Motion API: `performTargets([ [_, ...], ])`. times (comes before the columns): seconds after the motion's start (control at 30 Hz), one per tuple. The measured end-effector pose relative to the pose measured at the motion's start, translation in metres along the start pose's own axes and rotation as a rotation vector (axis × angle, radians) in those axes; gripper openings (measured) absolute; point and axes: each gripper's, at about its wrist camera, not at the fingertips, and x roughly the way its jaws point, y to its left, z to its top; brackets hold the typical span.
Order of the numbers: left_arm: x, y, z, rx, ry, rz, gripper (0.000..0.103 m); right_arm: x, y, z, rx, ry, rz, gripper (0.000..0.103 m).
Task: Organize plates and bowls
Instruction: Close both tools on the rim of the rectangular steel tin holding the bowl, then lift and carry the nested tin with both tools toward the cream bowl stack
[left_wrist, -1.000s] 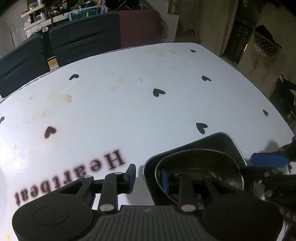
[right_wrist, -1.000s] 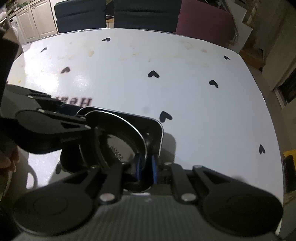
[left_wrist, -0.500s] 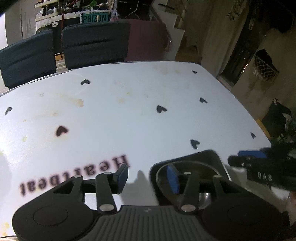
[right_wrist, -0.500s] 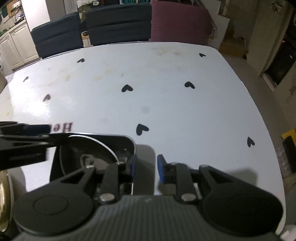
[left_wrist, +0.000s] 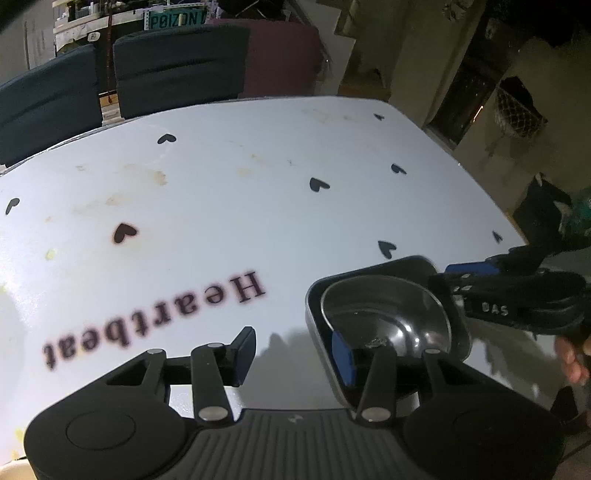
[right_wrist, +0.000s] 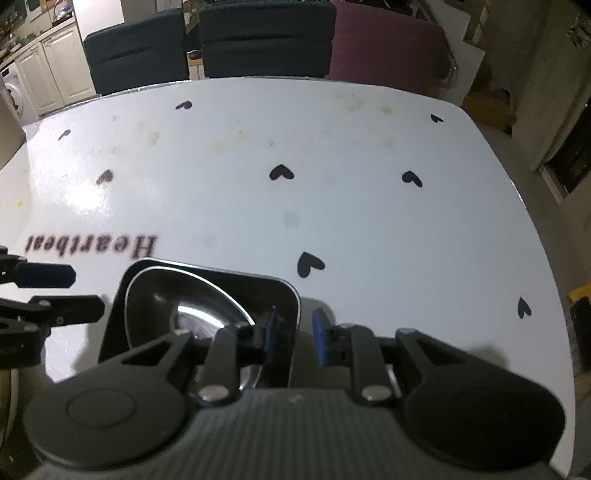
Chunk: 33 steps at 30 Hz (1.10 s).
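Note:
A square dark plate (left_wrist: 413, 261) (right_wrist: 207, 268) with a metal rim lies on the white table, and a round steel bowl (left_wrist: 384, 317) (right_wrist: 173, 295) sits inside it. My left gripper (left_wrist: 293, 350) is open across the plate's left rim, with one pad in the bowl and the other over the bare table. My right gripper (right_wrist: 295, 334) straddles the plate's right rim. Its jaws are closing, with a narrow gap still showing on each side of the rim. Each gripper also shows in the other's view: the right gripper (left_wrist: 448, 278) and the left gripper (right_wrist: 70, 290).
The white tablecloth (right_wrist: 332, 206) has black hearts, the word Heartbeat and some stains. Dark blue chairs (right_wrist: 266, 40) and a maroon one (right_wrist: 388, 48) stand along its far edge. A person's fingers (left_wrist: 570, 358) show at the right. The table's right edge (right_wrist: 546, 258) drops to the floor.
My right gripper let go of the plate's rim, and its pads now stand apart around it. My left gripper's jaws widened and it drew back and up a little.

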Motion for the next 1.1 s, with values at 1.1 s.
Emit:
performTargets([
  [1.1,0.029,-0.010,-0.005,-0.077,0.111,-0.062,0.011,0.001,-0.020,-0.023,0.006,0.084,0.149,0.008],
])
